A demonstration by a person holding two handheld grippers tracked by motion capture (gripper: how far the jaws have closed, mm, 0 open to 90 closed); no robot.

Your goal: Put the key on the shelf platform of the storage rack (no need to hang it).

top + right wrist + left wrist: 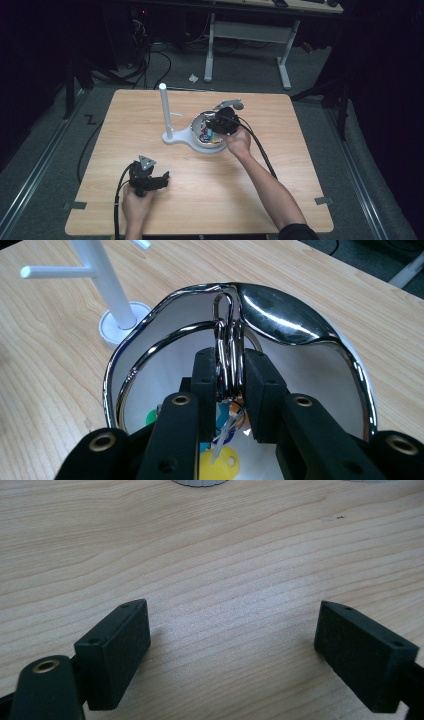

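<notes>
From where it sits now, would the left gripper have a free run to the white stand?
Probably yes. The left gripper is open and holds nothing, and bare table lies between it and the white stand. The right gripper is busy beside it, shut on a key ring over the bowl.

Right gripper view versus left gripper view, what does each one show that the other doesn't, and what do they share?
The right gripper view has the metal rings clamped between the right gripper, above the shiny bowl, with the white stand beyond. The left gripper view has the left gripper open with nothing between its jaws. Both show the wooden table.
</notes>
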